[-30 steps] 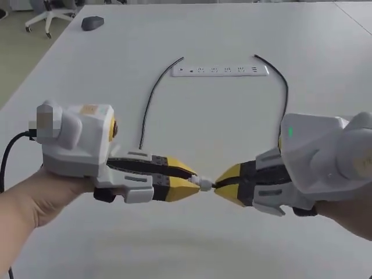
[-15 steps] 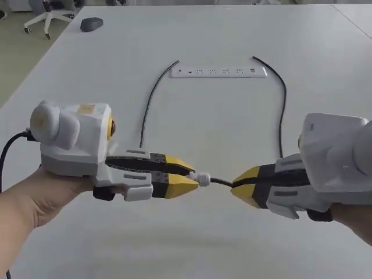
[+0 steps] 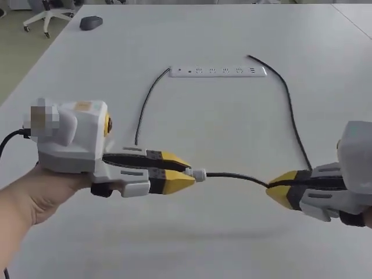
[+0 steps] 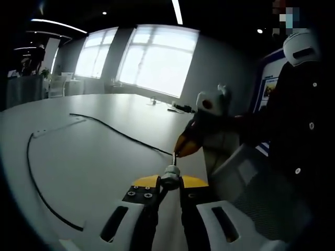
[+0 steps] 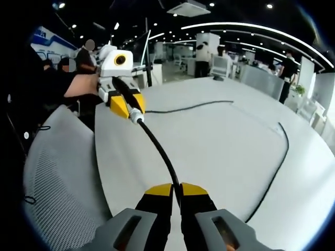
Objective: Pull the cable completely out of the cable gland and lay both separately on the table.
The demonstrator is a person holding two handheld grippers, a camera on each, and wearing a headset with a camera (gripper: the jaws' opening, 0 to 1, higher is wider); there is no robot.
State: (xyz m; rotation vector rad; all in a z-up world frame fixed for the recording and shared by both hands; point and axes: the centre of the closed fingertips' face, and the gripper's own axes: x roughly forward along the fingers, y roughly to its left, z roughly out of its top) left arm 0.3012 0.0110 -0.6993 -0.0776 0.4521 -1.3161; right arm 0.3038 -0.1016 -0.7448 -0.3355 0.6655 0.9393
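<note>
My left gripper (image 3: pixel 190 176) is shut on a small white cable gland (image 3: pixel 198 174), held above the white table (image 3: pixel 221 122). A black cable (image 3: pixel 235 175) runs out of the gland to the right into my right gripper (image 3: pixel 271 190), which is shut on it. Behind the right gripper the cable trails back across the table in a long curve. In the left gripper view the gland (image 4: pixel 170 177) sits between the yellow tips, and the right gripper (image 4: pixel 186 146) is beyond it. In the right gripper view the cable (image 5: pixel 157 146) stretches from my shut jaws to the gland (image 5: pixel 137 118).
A white power strip (image 3: pixel 218 71) lies at the far middle of the table. Another stretch of black cable (image 3: pixel 146 104) runs from it toward the left gripper, near end hidden. A grey mouse (image 3: pixel 91 22) sits far left. An office chair (image 3: pixel 40 17) stands beyond the table.
My right gripper has moved right, away from the left one. The bare cable between the gland and the right gripper has grown from almost nothing to a long span. The left gripper held still.
</note>
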